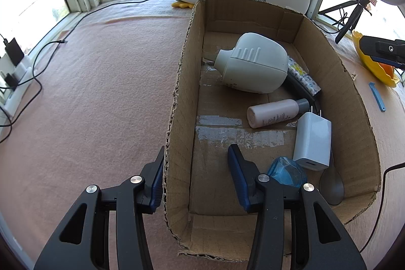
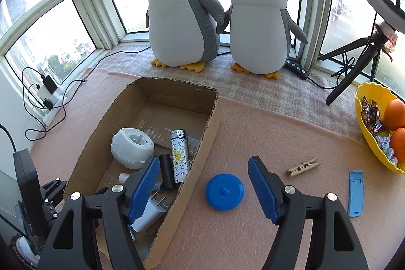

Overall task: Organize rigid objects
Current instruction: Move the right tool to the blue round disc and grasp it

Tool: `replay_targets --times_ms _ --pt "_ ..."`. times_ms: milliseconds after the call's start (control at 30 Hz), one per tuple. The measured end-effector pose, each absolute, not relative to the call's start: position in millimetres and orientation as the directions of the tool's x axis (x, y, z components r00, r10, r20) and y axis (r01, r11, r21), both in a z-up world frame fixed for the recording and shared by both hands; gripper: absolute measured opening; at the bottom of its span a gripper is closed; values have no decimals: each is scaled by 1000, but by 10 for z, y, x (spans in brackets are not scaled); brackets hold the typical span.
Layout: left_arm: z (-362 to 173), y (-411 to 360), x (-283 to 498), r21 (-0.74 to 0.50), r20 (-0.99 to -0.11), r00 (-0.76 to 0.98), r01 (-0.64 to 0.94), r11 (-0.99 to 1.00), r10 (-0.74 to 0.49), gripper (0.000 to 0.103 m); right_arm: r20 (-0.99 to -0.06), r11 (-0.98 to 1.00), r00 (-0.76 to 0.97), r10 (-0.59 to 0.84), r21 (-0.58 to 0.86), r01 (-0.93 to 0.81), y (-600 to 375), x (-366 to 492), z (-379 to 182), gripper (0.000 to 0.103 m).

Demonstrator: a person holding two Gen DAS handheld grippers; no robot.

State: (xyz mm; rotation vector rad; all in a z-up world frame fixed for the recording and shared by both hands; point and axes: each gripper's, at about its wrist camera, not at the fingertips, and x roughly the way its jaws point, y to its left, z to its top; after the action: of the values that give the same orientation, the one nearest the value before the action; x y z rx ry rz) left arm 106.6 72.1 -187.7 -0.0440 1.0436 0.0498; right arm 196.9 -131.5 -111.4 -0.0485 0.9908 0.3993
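The right gripper (image 2: pixel 202 184) hangs with fingers wide and empty over the blue disc (image 2: pixel 224 191), low centre of frame, beside the cardboard box (image 2: pixel 202 143). Best centre both fingers across it before closing. The left gripper (image 1: pixel 195 168) straddles the box wall, fingers narrow.
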Motion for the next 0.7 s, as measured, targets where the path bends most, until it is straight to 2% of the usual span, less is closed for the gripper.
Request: replay_targets --times_ms 367,700 --pt "-1878 717 1049 -8 -865 501 -63 998 25 46 -839 905 439 323 138 -403 -1718 1803 -1355 69" --pt "-1871 713 1047 -3 -866 499 -65 998 30 46 -867 855 396 303 64 -514 -1544 1750 -1620 69"
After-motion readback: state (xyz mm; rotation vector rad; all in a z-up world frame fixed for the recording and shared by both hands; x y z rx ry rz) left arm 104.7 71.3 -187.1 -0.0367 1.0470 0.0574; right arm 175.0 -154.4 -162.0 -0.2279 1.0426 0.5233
